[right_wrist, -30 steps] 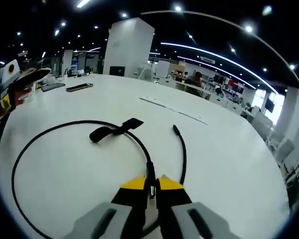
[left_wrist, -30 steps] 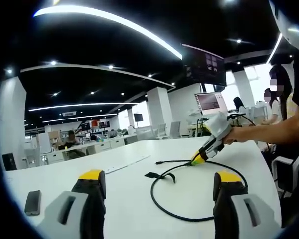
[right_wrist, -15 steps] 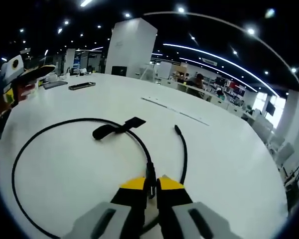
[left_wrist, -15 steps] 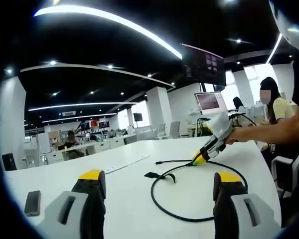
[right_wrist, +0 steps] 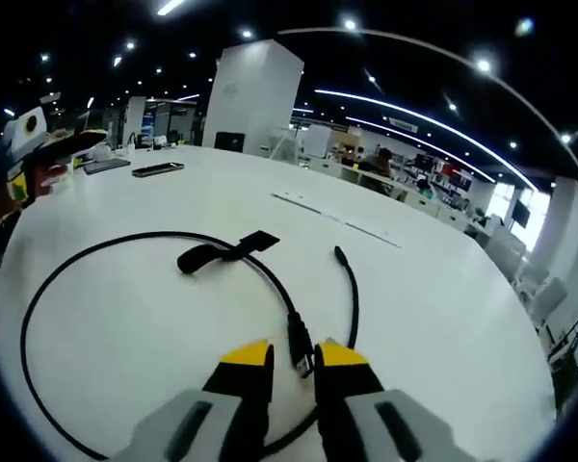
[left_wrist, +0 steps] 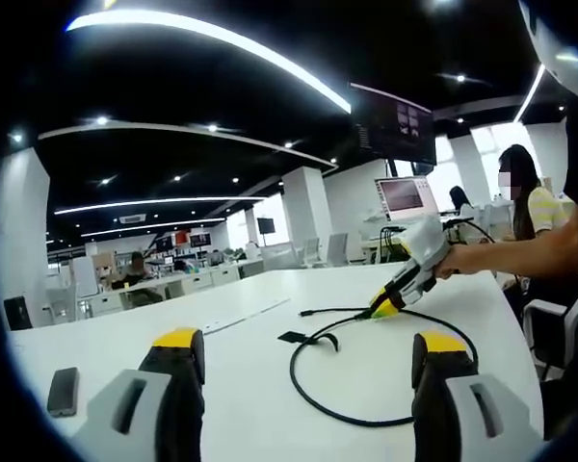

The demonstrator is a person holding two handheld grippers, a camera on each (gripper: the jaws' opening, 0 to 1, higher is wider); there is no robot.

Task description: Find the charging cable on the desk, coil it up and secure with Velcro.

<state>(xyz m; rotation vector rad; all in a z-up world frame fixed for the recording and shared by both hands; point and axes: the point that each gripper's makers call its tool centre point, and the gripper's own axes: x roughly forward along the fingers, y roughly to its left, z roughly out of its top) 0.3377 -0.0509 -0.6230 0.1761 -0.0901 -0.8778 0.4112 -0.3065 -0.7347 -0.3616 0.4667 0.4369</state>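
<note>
lying between the right gripper (right_wrist: 295, 354)'s parted jaws: the charging cable (right_wrist: 298, 342)'s plug; left gripper (left_wrist: 303, 346) spread wide.

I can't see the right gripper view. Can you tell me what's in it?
The right gripper, its yellow-tipped jaws a little apart, sits around one plug of a black charging cable looped on a white desk. A Velcro strap hangs off the cable.

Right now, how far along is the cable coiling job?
Early. Done: the charging cable is found and lies in one loose loop on the desk. In hand: the right tongs sit open around its plug end; the left tongs are open, holding nothing. Left: tighter coils, then wrapping the Velcro strap.
</note>
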